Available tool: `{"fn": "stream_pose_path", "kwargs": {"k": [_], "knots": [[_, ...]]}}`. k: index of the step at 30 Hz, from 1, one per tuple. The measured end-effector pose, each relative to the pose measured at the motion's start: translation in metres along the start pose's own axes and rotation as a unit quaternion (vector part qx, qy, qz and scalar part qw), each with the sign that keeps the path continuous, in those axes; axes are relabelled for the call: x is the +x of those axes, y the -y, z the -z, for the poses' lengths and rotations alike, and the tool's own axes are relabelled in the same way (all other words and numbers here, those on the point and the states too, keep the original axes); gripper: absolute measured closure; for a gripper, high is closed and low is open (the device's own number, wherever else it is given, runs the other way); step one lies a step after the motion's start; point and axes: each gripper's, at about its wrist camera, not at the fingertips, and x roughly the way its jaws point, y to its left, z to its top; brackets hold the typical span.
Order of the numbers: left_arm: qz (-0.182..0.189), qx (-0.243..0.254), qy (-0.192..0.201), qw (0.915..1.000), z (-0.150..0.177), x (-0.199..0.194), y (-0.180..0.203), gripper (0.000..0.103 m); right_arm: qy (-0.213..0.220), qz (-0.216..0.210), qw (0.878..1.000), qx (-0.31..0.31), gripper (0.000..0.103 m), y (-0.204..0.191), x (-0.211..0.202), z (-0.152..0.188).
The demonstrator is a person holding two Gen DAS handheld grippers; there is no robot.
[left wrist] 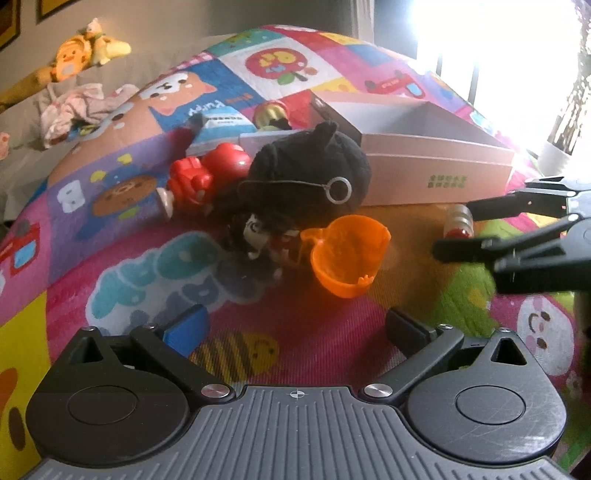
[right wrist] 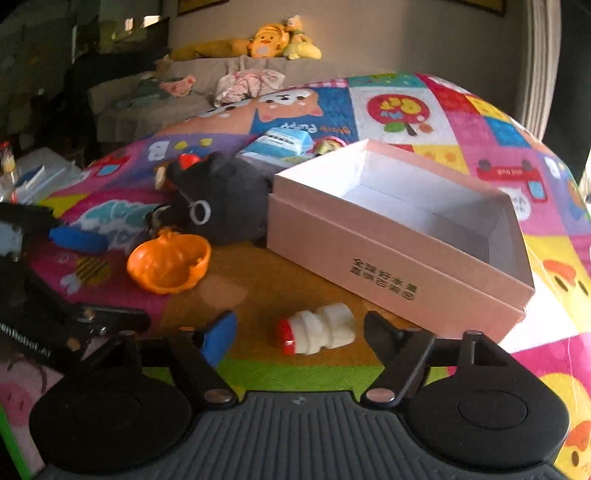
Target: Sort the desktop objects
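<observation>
White and ridged with a red cap, the little bottle (left wrist: 459,221) shows in the left view beside the right gripper (left wrist: 452,229), far from the released left gripper (left wrist: 295,328). In the right view the bottle (right wrist: 317,328) lies crosswise between unclenched jaws, untouched, near the pink box (right wrist: 388,254).

A patchwork mat (right wrist: 399,110) with cartoon animals, fruit and cars covers the surface. Behind it stands a grey sofa (right wrist: 155,107). On the sofa's back lies an orange tiger plush (right wrist: 266,41), touching a yellow plush (right wrist: 301,46) at its right. Crumpled pink clothes (right wrist: 248,84) sit on the seat just below them. Dark picture frames (left wrist: 7,22) hang on the wall above. A bright window (left wrist: 491,51) glares beyond the mat's far edge.
</observation>
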Motion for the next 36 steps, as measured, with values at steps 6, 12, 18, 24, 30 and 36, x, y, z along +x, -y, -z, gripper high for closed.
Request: {"fn": "stream_pose_path", "kwargs": {"k": [6, 12, 18, 24, 30, 36], "knots": [[0.009, -0.013, 0.045, 0.9989, -0.008, -0.014, 0.006, 0.0, 0.021, -0.012, 0.999, 0.04, 0.057, 0.017, -0.035, 0.008], [-0.003, 0.032, 0.059, 0.9978, -0.026, -0.005, 0.032, 0.022, 0.039, -0.017, 0.997, 0.067, 0.057, 0.02, -0.073, 0.016], [-0.022, 0.057, 0.059, 0.9964, -0.024, 0.005, 0.051, 0.029, 0.031, -0.012, 0.997, 0.068, 0.057, 0.015, -0.086, 0.03], [0.012, 0.115, 0.037, 0.9926, -0.009, -0.005, 0.063, 0.054, 0.013, -0.02, 0.997, 0.07, 0.057, 0.008, -0.082, 0.043], [0.099, 0.091, 0.01, 0.9908, 0.001, -0.022, 0.057, 0.039, -0.002, -0.018, 0.998, 0.061, 0.056, 0.0, -0.075, 0.052], [0.076, 0.111, 0.044, 0.9899, -0.001, -0.031, 0.055, 0.017, -0.004, -0.007, 0.999, 0.048, 0.056, -0.003, -0.075, 0.056]]}}
